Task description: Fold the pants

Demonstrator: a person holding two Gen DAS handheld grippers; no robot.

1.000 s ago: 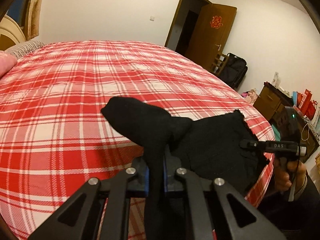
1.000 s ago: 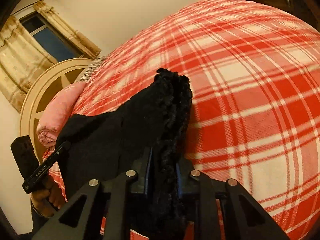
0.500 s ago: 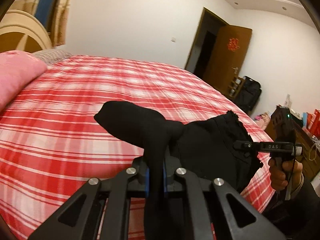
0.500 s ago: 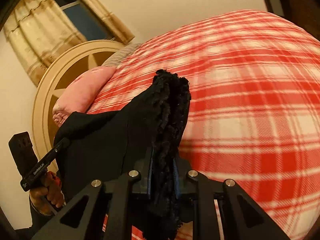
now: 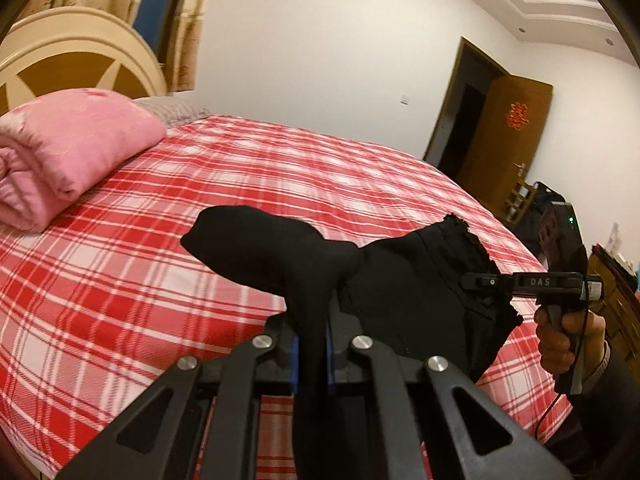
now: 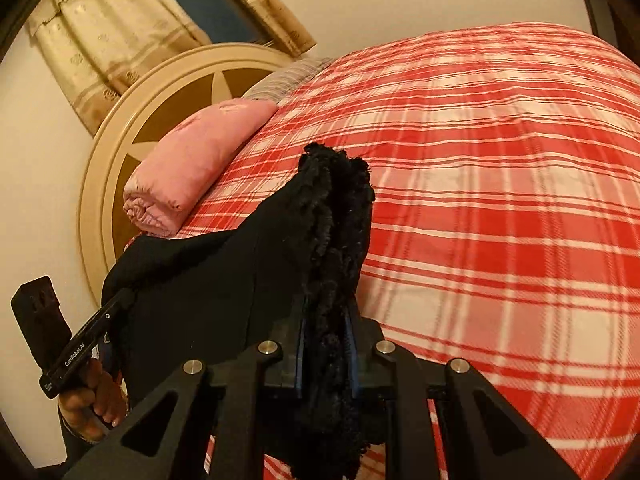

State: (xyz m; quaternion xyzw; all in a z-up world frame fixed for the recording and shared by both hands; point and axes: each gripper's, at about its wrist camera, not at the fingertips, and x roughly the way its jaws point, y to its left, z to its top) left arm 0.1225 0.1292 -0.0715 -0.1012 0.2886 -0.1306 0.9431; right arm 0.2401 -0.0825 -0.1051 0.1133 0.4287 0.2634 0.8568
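Both cameras have swung toward the headboard [image 6: 100, 184], bringing the pink quilt [image 5: 68, 152] into view, while the black pants [image 5: 420, 292] hang stretched between the left gripper [image 5: 311, 344] and right gripper [image 6: 326, 352], each clamped on fabric above the plaid bed [image 6: 500, 200]; only the left view shows the door [image 5: 504, 140].

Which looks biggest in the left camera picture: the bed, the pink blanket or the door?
1. Bed, by far the largest.
2. Pink blanket.
3. Door, which looks smallest, but it is farther away, so this is unsure.
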